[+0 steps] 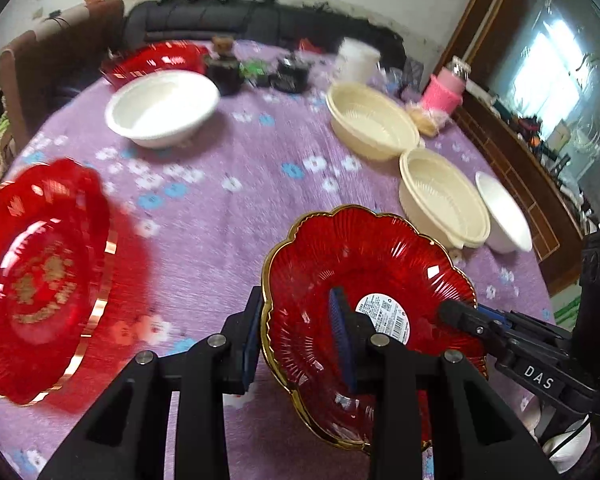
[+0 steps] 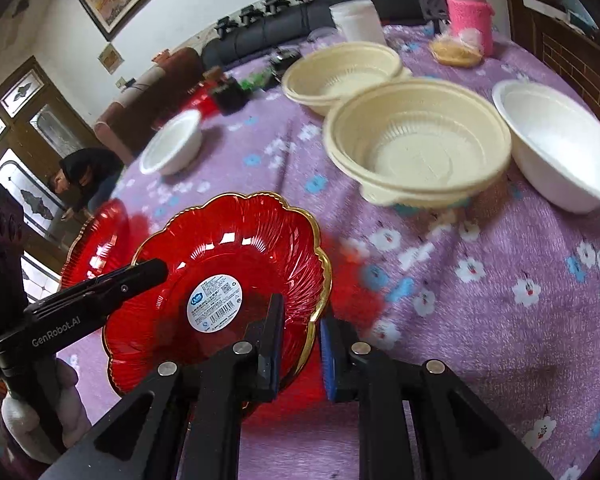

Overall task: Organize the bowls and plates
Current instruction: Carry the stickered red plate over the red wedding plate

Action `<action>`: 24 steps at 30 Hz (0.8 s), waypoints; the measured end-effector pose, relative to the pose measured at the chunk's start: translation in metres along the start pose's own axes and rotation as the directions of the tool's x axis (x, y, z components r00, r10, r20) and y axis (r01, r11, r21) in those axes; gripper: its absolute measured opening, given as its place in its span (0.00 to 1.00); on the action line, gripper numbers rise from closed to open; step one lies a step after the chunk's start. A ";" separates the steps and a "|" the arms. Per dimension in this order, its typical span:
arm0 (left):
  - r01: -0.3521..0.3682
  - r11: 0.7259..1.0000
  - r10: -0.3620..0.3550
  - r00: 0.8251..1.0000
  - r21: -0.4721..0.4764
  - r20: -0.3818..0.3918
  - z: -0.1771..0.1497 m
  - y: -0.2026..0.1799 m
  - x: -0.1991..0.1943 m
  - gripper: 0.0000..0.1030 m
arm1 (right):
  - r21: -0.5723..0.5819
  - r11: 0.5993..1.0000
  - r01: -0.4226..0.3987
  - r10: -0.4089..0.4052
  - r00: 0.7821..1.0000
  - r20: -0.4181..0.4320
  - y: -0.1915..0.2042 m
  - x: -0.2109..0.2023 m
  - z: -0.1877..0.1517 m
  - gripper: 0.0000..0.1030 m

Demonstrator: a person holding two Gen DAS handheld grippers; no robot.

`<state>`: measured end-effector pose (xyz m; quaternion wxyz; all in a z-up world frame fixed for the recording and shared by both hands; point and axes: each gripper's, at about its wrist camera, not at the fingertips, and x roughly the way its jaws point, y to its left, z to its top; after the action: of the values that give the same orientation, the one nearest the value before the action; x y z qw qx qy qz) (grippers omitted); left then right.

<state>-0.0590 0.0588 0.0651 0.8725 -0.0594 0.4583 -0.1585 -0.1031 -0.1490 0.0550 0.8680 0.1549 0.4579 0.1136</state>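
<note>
Red and shiny, a plate [image 1: 364, 320] with a gold wavy edge is held up above the purple flowered cloth [image 1: 240, 200], tilted, with a round white sticker [image 1: 384, 318] on its middle. Both tools hold it. The left gripper [image 1: 296, 340] has its two fingers closed on the plate's rim at about 9 o'clock on the plate, one finger outside and one blue pad inside. The right gripper [image 2: 300, 344] pinches the rim on the other side; in its own view the plate [image 2: 220, 288] sits at 10 o'clock from the fingers, and the jaws are only a little apart with the rim between them. I cannot tell how hard either one squeezes.

A second red plate [image 1: 44, 280] with gold marks lies on the cloth at 9 o'clock in the left view, well apart from the held one. A third red plate [image 1: 156, 60] is far back at 11 o'clock.

A white bowl [image 1: 162, 108] sits at 11 o'clock. Two cream bowls [image 1: 370, 124] [image 1: 442, 196] sit side by side at 1 o'clock, nearly touching. Another white bowl [image 1: 502, 212] is just beside the nearer cream one, at 2 o'clock.

At the far edge stand a white cup [image 1: 356, 60], a bottle in a pink knit cover [image 1: 444, 88] and some dark jars [image 1: 224, 68]. A person in dark clothes [image 2: 84, 176] sits past the table in the right view.
</note>
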 end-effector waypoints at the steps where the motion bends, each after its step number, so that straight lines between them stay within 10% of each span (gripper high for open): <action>1: -0.008 1.000 0.008 1.000 -0.006 0.020 0.001 0.004 -0.008 0.30 | -0.011 1.000 -0.007 0.007 1.000 0.006 0.007 -0.001 0.002 0.17; 14: -0.127 0.969 0.161 0.975 -0.211 0.156 0.008 0.119 -0.077 0.30 | -0.190 0.973 -0.128 0.126 0.992 -0.024 0.132 0.037 0.028 0.17; 24: -0.202 0.916 0.255 0.960 -0.346 0.115 -0.001 0.210 -0.076 0.30 | -0.310 0.936 -0.168 0.149 0.985 -0.083 0.222 0.092 0.041 0.18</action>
<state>-0.0536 0.2819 0.0717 0.8961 -0.1632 0.4117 0.0290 -0.0301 0.0808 0.0893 0.8559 0.0470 0.4449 0.2595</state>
